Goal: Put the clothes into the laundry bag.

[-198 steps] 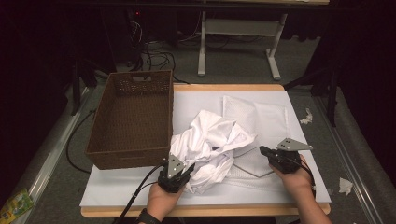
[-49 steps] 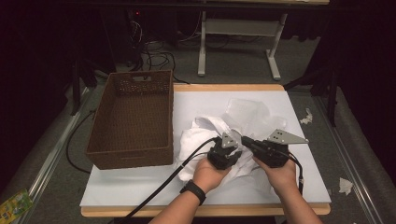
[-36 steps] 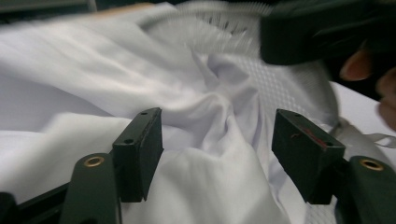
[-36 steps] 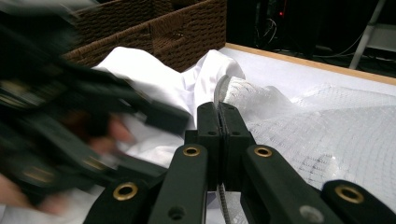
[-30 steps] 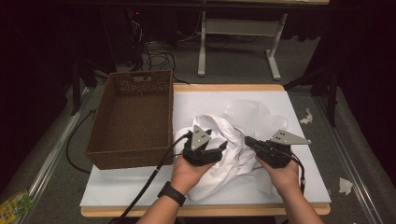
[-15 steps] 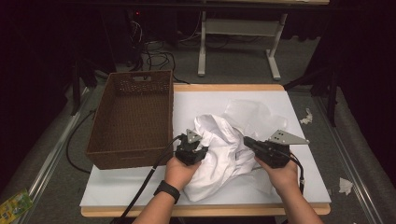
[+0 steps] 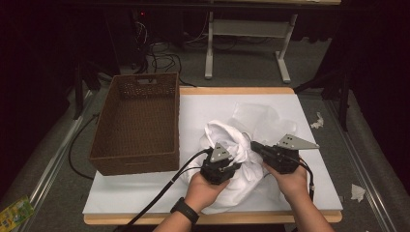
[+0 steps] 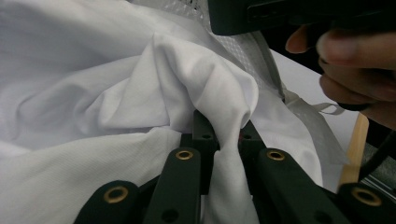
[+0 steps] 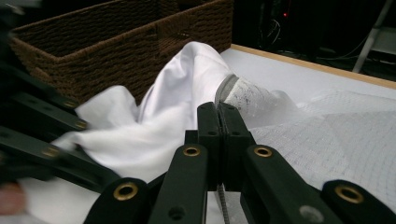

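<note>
Pinching white cloth (image 8: 140, 93), left tool (image 8: 223, 128) just closed, right tool (image 9: 218, 116) pressed together, its catch hidden

white cloth (image 7: 227, 140): 1 | mesh bag (image 7: 261, 118): 1 | wicker basket (image 7: 138, 159): 1 | hand-held grippers: 2 (left (image 7: 231, 166), right (image 7: 254, 146))

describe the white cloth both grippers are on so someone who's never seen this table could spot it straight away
Start from the brown wicker basket on the left of the white-topped table. Just right of it, near the front edge, lies a crumpled white garment, pinched by the left gripper and right gripper. Unlike the see-through mesh bag behind it, it is opaque, bunched cloth.
</note>
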`<state>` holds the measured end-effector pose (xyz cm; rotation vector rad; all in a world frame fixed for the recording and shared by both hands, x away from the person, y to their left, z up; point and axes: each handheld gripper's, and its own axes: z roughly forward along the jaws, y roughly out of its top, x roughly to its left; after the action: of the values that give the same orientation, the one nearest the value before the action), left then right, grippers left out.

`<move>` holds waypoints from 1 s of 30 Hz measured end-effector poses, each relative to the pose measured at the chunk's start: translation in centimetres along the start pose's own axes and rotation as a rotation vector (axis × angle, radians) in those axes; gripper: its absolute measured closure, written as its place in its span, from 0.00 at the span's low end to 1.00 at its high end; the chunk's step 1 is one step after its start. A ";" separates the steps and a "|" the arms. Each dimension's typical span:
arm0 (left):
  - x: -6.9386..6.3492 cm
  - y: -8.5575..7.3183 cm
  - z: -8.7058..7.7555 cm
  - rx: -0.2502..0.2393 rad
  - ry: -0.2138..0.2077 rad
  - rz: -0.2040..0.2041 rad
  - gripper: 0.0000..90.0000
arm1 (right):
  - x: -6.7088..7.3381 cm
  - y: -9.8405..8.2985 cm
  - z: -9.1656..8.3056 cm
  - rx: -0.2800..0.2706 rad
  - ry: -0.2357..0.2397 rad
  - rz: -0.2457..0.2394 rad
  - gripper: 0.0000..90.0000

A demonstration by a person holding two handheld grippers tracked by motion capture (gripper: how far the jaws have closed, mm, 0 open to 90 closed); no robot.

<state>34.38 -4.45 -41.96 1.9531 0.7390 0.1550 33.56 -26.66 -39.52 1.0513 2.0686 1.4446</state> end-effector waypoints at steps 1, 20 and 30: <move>0.2 0.1 0.7 0.002 0.000 -0.010 0.92 | 0.1 0.0 0.0 0.002 0.002 0.009 1.00; 3.4 0.7 -2.5 -0.144 0.151 0.021 0.37 | -0.2 -0.3 -0.3 0.006 -0.010 -0.002 1.00; 8.7 1.4 0.5 -0.042 0.374 -0.149 0.36 | 0.1 -0.3 0.0 0.010 -0.007 -0.010 1.00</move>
<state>42.18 -0.41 -42.77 1.8414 1.1120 0.4497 33.40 -26.61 -39.75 1.0469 2.0757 1.4246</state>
